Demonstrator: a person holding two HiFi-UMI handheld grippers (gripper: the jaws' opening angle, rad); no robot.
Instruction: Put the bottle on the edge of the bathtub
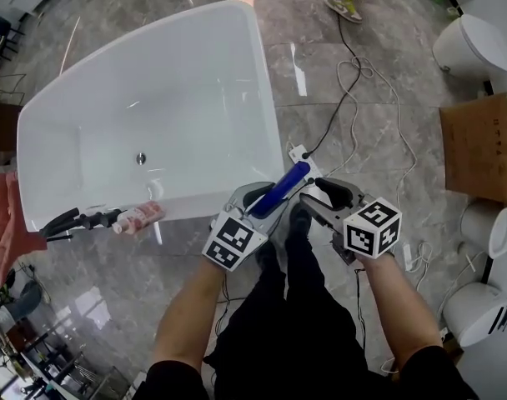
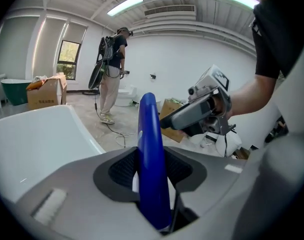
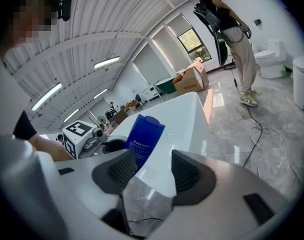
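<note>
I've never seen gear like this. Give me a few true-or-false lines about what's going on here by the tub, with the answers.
1. The left claw grips a blue bottle. True.
2. The right claw grips the bottle too. False: its jaws stand apart with nothing between them.
3. The tub is full of water. False: it is empty, and the drain shows on its bare floor.
4. A cardboard box stands on the floor to the person's right. True.
5. The blue bottle stands on the tub's edge. False: it is in the left claw, off the tub.
</note>
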